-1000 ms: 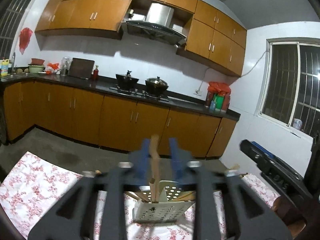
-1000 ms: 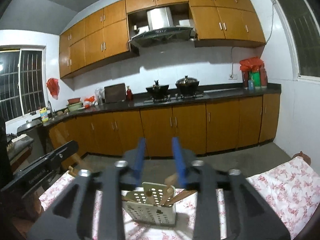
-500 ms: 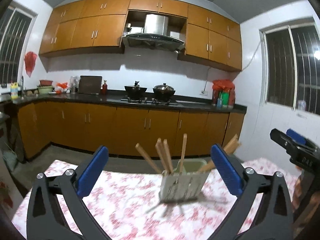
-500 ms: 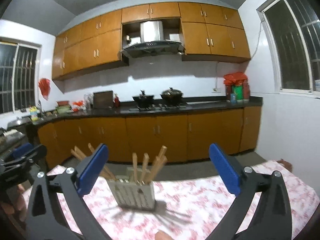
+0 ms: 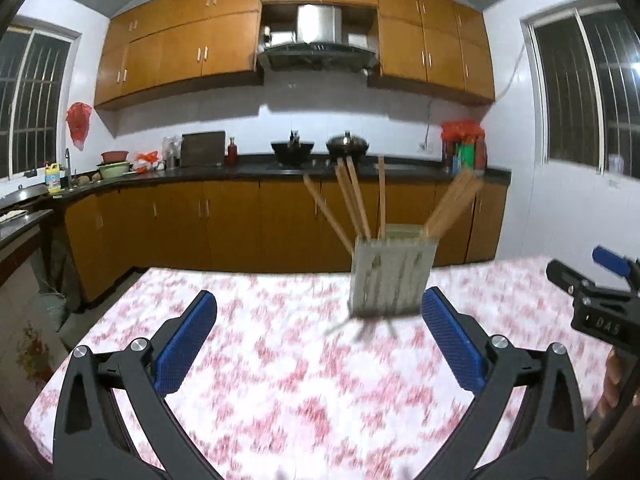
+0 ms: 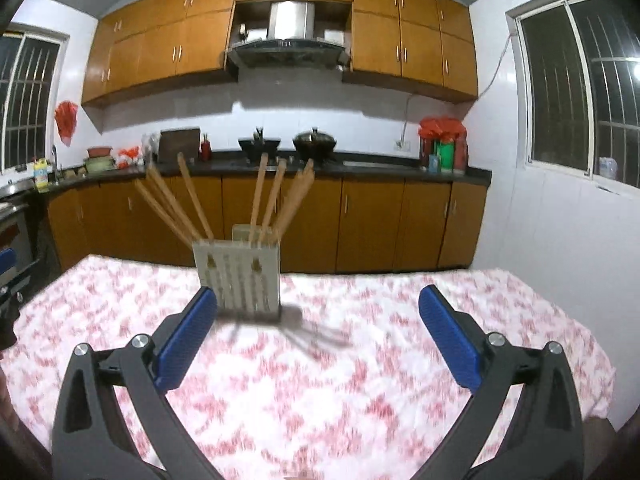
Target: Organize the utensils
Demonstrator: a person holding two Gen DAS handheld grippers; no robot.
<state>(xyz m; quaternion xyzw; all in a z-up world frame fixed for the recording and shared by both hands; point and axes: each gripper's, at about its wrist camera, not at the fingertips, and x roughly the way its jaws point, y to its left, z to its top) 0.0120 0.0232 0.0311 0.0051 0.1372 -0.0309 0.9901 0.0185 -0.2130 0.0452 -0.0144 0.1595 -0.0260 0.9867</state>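
Tabletop (image 5: 280,380) is lying under a white cloth with a red floral print and is filling the lower half of both wrist views; motion blur is smearing the print. Behind it, orange-brown cabinets (image 6: 360,224) are running along the far wall under a dark counter, with a range hood (image 6: 286,46) hanging above two black pots (image 5: 320,146).

Left tool (image 5: 320,344) is sitting low over the near part of the tabletop with its blue-padded fingers (image 5: 186,346) spread wide apart and nothing between them. Right tool (image 6: 318,340) is showing the same in its own view: fingers (image 6: 450,338) well apart, gripping nothing. In the left wrist view the right tool is also appearing at the right edge, well to the side of the holder.

Utensil holder (image 5: 390,278), a pale slotted box, is standing upright on the tabletop near its far edge, beyond both tools and touching neither. In the right wrist view the holder (image 6: 240,276) is sitting just beyond the left finger tip. Wooden chopsticks (image 5: 352,204) are standing in the holder and are fanning outward, some leaning left, some right, one close to vertical. The exact count is blurred; in the right wrist view the chopsticks (image 6: 268,198) are splitting into a left-leaning group and a right-leaning group.
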